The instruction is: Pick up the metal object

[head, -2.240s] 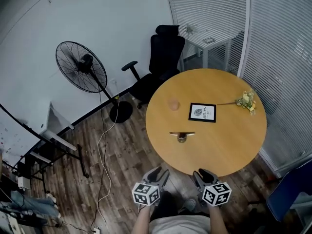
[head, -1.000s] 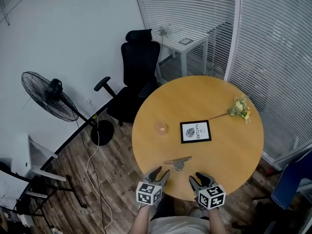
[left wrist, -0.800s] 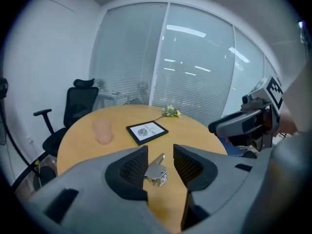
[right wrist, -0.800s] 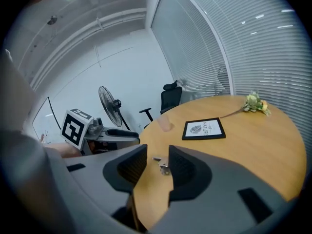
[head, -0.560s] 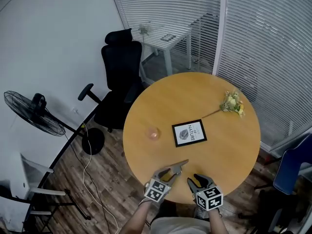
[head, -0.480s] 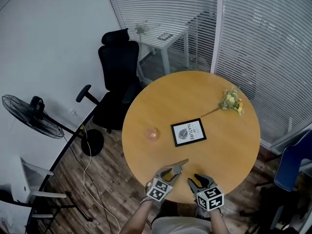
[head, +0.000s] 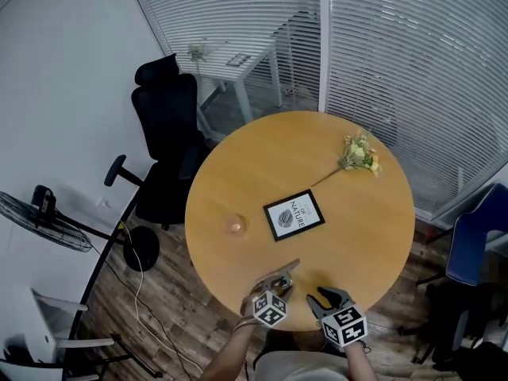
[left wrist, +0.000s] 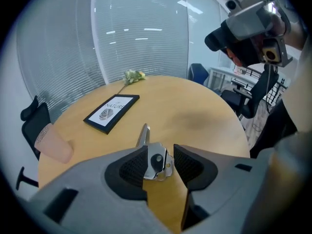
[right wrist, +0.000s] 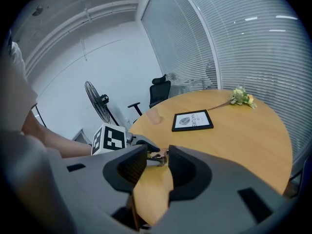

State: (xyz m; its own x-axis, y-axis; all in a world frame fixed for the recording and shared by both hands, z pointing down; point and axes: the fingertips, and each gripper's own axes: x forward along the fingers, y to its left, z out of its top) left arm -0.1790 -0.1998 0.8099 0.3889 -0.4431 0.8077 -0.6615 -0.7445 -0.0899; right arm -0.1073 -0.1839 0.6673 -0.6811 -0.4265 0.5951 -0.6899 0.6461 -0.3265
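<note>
The metal object, a shiny flat tool with a long handle, lies on the round wooden table near its front edge. My left gripper points down at it, jaws on either side of the tool's broad end. In the left gripper view that end sits between the open pads, close to the left one, with a gap on the right. My right gripper hovers at the table edge just to the right, open and empty. The right gripper view shows its jaws facing the left gripper's marker cube.
A framed print lies mid-table, a pink cup to its left, a flower sprig at the far right. A black office chair, a fan, a white side table and a blue chair surround the table.
My left gripper has come forward and down over the table edge, rolled, and now straddles the metal object. The right gripper has hardly moved. The head view has swung.
</note>
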